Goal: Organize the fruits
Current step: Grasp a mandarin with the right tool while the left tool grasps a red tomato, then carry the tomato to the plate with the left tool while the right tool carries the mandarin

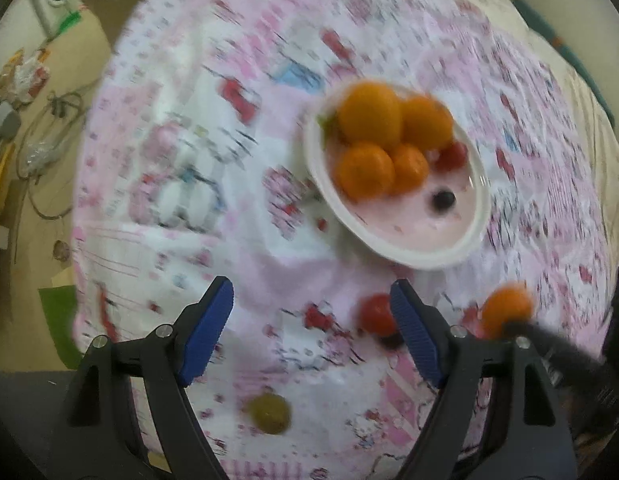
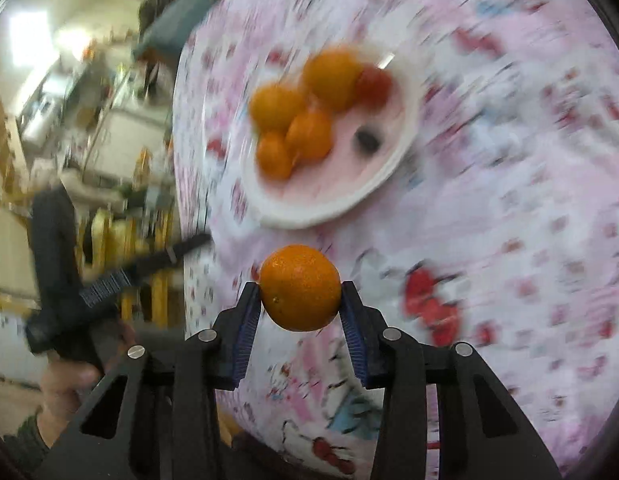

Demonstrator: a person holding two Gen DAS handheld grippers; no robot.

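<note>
A white plate (image 1: 475, 216) on the pink patterned cloth holds several oranges (image 1: 369, 116), a red fruit (image 1: 453, 156) and a dark berry (image 1: 443, 200). My left gripper (image 1: 311, 332) is open and empty above the cloth, near a red tomato (image 1: 375, 314), a dark berry under it, and a green grape (image 1: 269, 414). My right gripper (image 2: 301, 300) is shut on an orange (image 2: 300, 287), held above the cloth in front of the plate (image 2: 405, 148). That orange also shows in the left wrist view (image 1: 505, 314).
The cloth-covered table (image 1: 189, 184) ends at its left edge, with floor, cables and clutter beyond. In the right wrist view the left gripper and the hand holding it (image 2: 65, 280) sit at the left, off the table edge.
</note>
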